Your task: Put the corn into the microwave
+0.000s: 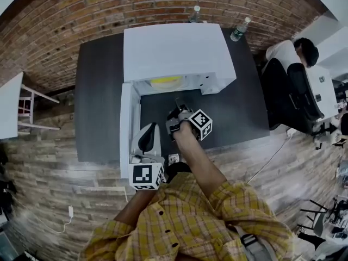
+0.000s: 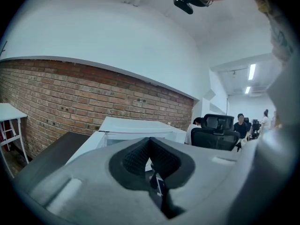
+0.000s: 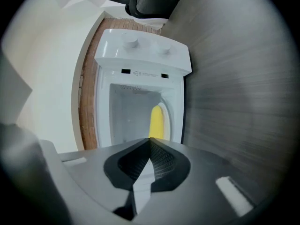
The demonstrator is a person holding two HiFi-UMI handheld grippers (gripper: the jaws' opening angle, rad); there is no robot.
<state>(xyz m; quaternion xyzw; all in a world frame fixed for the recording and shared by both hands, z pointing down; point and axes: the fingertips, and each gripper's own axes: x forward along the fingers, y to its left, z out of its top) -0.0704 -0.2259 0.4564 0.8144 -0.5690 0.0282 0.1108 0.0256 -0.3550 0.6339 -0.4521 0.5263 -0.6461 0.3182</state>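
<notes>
The yellow corn [image 1: 166,81] lies inside the open white microwave [image 1: 174,50], on its floor; in the right gripper view the corn [image 3: 156,123] shows inside the cavity just past the jaws. My right gripper [image 1: 179,105] hovers over the dark table [image 1: 98,102] a little in front of the opening, shut [image 3: 150,139] with nothing between its pads. The microwave door [image 1: 125,118] swings out to the left. My left gripper [image 1: 147,132] sits beside that door near the table's front edge, shut [image 2: 150,138] and empty.
Two bottles [image 1: 195,14] [image 1: 240,29] stand behind the microwave. A person sits in a black chair [image 1: 293,75] at the right. A white side table [image 1: 11,107] stands at the left. A brick wall runs along the back.
</notes>
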